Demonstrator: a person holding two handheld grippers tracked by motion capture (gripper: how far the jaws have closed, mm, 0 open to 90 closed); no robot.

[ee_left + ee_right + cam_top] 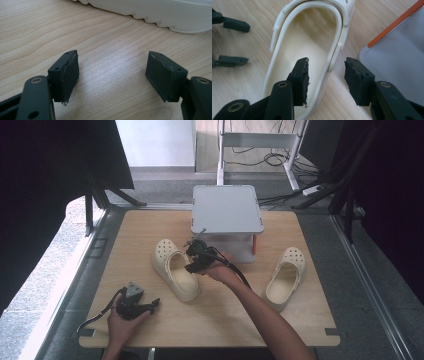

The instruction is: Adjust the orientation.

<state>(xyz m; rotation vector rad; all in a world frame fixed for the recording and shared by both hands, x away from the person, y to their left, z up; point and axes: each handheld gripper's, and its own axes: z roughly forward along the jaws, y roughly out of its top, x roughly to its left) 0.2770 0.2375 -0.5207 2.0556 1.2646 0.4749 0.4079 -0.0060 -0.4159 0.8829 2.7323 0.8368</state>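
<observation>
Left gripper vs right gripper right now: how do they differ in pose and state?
The left gripper sits low near the wooden table's front edge, jaws over bare wood. The right gripper is at mid-table, its jaws straddling the side wall of the left cream foam clog, beside the grey lidded box. Shared: both are open, neither gripping anything.

A wooden table (150, 225) bears two cream clogs (176, 269) (285, 277) and a grey box (227, 210).
</observation>
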